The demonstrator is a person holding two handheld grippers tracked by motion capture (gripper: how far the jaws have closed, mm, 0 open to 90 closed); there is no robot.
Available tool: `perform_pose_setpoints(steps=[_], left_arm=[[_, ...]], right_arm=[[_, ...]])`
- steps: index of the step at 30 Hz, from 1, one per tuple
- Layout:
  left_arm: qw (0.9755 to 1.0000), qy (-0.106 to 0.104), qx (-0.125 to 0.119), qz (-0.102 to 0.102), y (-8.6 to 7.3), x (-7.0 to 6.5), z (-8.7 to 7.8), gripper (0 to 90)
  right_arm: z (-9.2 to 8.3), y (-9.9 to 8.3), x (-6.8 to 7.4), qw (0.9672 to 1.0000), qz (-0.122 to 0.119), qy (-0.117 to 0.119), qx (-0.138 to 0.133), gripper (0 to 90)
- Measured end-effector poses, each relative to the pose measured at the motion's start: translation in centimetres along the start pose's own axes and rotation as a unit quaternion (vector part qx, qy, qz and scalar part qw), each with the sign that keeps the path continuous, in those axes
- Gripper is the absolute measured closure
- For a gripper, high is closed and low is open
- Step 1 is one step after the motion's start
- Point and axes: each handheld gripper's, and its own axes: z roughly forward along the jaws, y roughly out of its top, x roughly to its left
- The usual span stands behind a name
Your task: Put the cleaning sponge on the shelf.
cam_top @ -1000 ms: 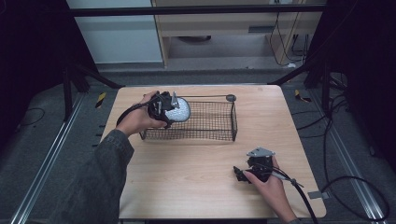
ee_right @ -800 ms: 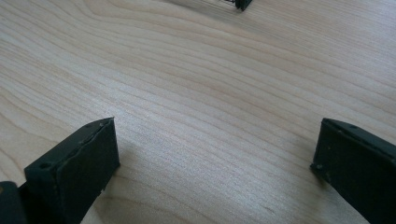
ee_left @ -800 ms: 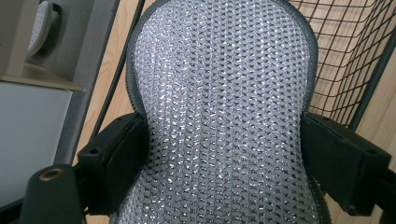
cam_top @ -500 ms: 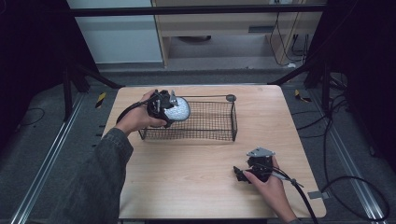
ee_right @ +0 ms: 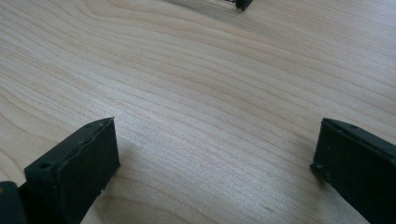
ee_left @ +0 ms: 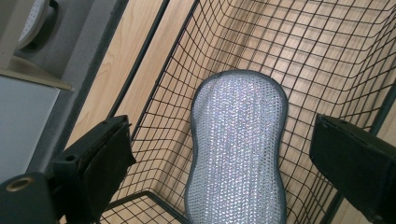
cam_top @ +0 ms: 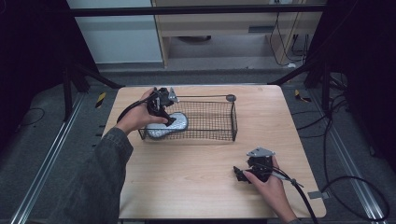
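Note:
A silvery, peanut-shaped scrubbing sponge lies flat on the floor of a black wire basket, at its left end. My left gripper hovers just above the sponge, over the basket's left edge. Its jaws have just been opening and now stand wide apart, with the sponge below them and untouched. Near the table's front right, my right gripper rests low over the bare wood, open with nothing between its jaws.
The basket stands at the back middle of the wooden table, with a round knob at its far right corner. Cables trail off the right edge. A white cabinet and shelving stand beyond the table.
The sponge, held up at the basket's left rim before, now lies on the basket floor. The left jaws have opened and let it go. The right hand has not moved.

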Motion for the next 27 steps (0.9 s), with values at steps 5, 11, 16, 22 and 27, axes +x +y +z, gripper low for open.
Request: perform_pose_setpoints(steps=[5,11,16,22,27], left_arm=[[1.0000,0.000,-0.006,-0.005,0.2,-0.1,-0.4,6.5],[0.9996,-0.005,-0.017,-0.021,0.4,-0.4,-1.0,6.5],[0.9985,-0.008,-0.032,-0.045,0.6,-0.9,-1.7,6.5],[0.9963,-0.011,-0.048,-0.070,0.7,-1.5,-2.3,6.4],[0.9939,-0.005,-0.058,-0.094,0.7,-2.3,-2.9,6.4]], right_arm=[[0.0,0.0,0.0,1.0000,0.000,0.000,0.000,0.4],[0.0,0.0,0.0,1.0000,0.000,0.000,0.000,0.4],[0.0,0.0,0.0,1.0000,0.000,0.000,0.000,0.4],[0.0,0.0,0.0,1.0000,-0.001,0.000,0.001,0.4],[0.0,0.0,0.0,1.0000,0.000,0.000,0.000,0.4]])
